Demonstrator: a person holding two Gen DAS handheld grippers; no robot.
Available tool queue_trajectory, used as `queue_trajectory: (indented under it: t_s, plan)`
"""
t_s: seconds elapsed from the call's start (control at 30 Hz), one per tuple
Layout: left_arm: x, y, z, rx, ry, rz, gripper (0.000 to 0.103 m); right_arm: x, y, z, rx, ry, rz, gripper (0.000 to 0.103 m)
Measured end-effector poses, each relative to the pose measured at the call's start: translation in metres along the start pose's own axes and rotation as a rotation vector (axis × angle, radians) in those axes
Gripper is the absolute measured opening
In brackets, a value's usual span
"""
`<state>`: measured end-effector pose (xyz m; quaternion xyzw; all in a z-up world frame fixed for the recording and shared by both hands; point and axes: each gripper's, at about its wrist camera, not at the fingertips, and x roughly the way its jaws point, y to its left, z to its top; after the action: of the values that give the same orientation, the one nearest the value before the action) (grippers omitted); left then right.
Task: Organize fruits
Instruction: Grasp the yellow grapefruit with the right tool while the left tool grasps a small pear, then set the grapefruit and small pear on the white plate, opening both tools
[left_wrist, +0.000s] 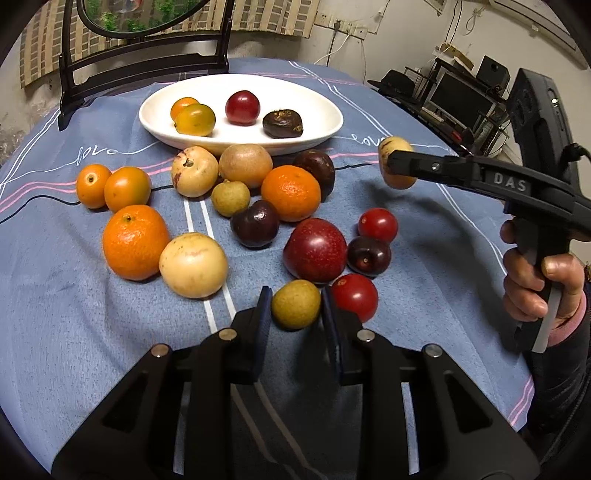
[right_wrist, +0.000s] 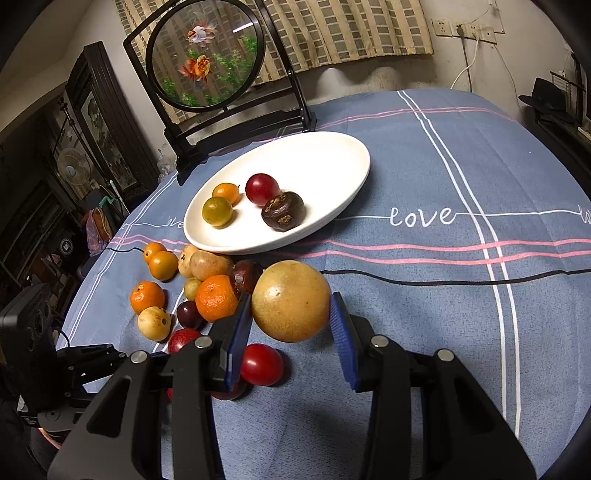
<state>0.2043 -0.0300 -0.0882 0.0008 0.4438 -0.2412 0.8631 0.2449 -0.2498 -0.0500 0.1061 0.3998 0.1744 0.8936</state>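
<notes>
Nearest the left wrist camera, the left gripper (left_wrist: 296, 308) has its blue pads closed on a small round olive-green fruit (left_wrist: 295, 303), low in the middle of the frame, just above the blue striped cloth of the surface (left_wrist: 74, 295). The grip looks shallow — only the pad tips reach the fruit's sides — so a quick lift could let it roll out and drop back into the pile.

Going left to right around it: a large bright orange mandarin (left_wrist: 135, 246) and a pale yellow round fruit (left_wrist: 193, 265) touching it, then a big red apple-like fruit (left_wrist: 315, 249), and a glossy red cherry tomato (left_wrist: 355, 296) right against the right-hand pad. That tomato could get nudged and roll as the gripper rises.

At mid right, the right gripper (right_wrist: 291, 325) holds a large tan-yellow round fruit (right_wrist: 290, 301) in the air, clamped at its widest part; being smooth and heavy-looking, it may slip if tilted.

The white oval ceramic plate (left_wrist: 155, 110), upper middle, already carries four small fruits on its left and centre, so the free space is on its right. The loose pile lies between both grippers and the plate — a low carry would knock it.
</notes>
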Motion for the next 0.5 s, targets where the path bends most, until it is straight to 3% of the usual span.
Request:
queue_trajectory:
  t_s: [0.27,0.5]
  plan:
    - [-0.027,-0.006,0.004,0.028,-0.087,-0.031,0.027,-0.003,0.011,-0.003,-0.046,-0.025,0.015,0.043]
    - [-0.047,-0.005,0.065,0.122,-0.168,0.018,0.027,-0.005,0.017,0.016,-0.06,-0.092,0.047,0.043]
